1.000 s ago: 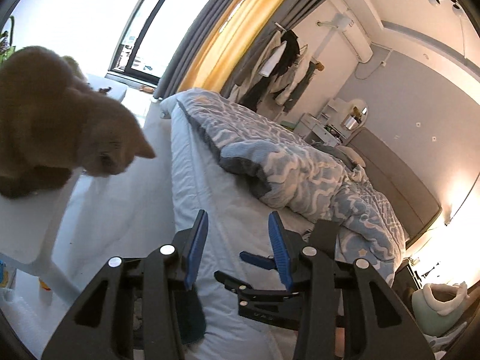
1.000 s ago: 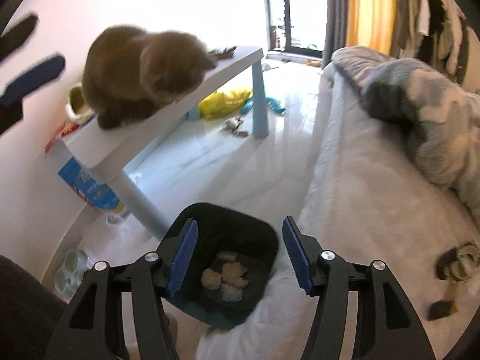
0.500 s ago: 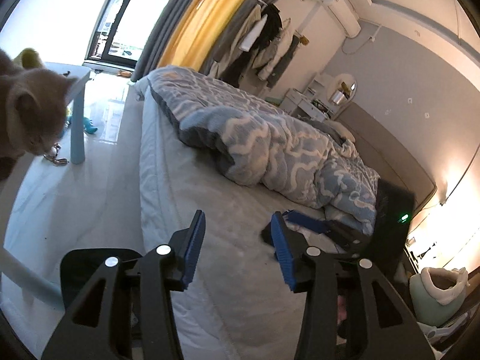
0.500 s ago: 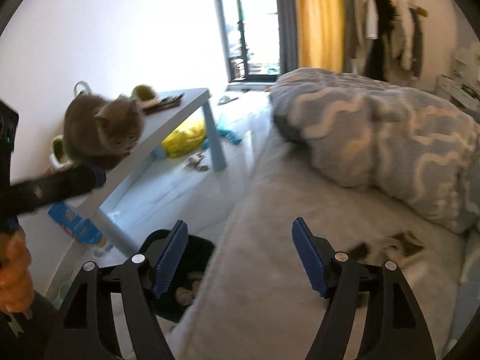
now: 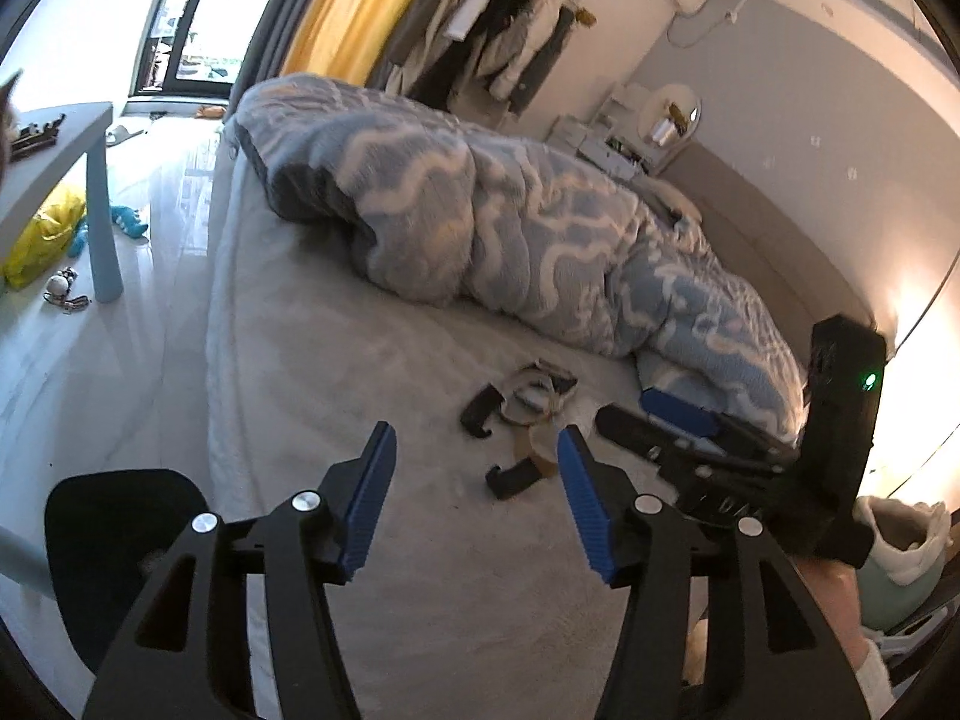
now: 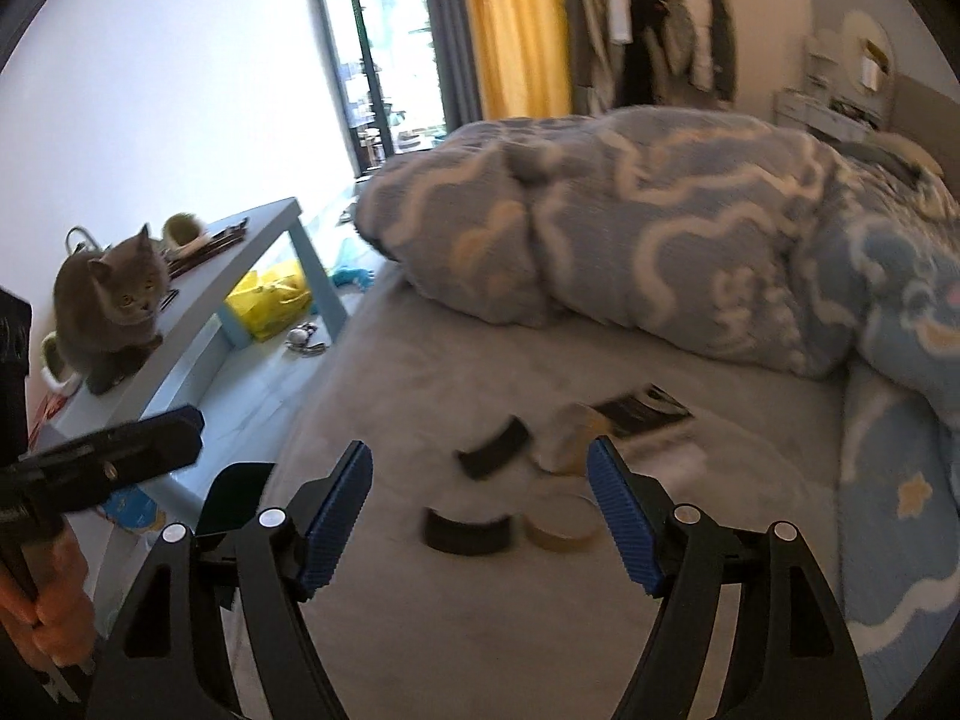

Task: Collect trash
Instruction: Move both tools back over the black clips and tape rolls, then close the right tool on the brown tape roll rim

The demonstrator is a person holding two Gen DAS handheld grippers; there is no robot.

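- I am at the reach step: both tools point at the trash on the bed (image 6: 420, 630), and nothing is picked up yet.
- My right gripper (image 6: 480, 510) hangs over the bed with its jaws wide apart and nothing between them.
- My left gripper (image 5: 474, 498) is also spread wide and holds nothing.
- The trash pile (image 6: 564, 456) lies on the bare grey sheet, near the side edge of the bed, just in front of the rolled blue blanket (image 6: 660, 240).
- In the pile I see a curved black piece (image 6: 468, 531) closest to me, a round tan lid (image 6: 561, 519) touching it, another black piece (image 6: 495, 455) behind, and a flat dark wrapper (image 6: 645, 411) at the back. It is a bit blurry, so I cannot say more about them.
- The black bin (image 5: 114, 546) stands on the floor, right by the side edge of the bed.
- I think the next move is to bring the right gripper down around the closest black piece and squeeze.
- The piece is thin and lies flat on soft cloth, so I guess I must go low and not pinch the sheet.
- A grey cat (image 6: 114, 312) sits on the small table (image 6: 252, 240) and watches. It is well apart from the trash.
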